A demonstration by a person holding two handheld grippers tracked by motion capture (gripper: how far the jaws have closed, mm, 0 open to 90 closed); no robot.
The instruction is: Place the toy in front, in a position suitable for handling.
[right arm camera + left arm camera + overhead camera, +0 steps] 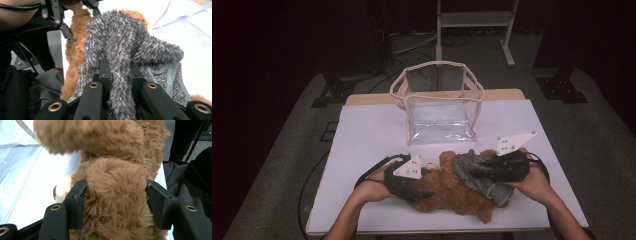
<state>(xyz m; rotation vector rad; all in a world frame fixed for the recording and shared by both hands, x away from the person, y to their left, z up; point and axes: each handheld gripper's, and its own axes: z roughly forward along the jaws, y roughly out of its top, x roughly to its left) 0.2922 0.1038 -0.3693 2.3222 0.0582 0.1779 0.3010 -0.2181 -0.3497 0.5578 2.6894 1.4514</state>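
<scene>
Dressing a plush bear [447, 192] in a grey knit top [479, 177] on the worktop [372, 130].

The bear lies on its back at the near edge of the worktop, soft and light by the look of it, its pile sure to squash and slide under a pinch, so a limb is the best place to hold. The top, fuzzy and limp, sits bunched over the bear's right end and will likely stretch rather than resist. The left tongs [112, 205] are clamped round a furry brown limb; the right tongs [120, 82] are pinched together on a fold of the top. Both forearms come in low from the near side, hands level over the bear. A clear bag [439, 102] stands open beyond it.
</scene>
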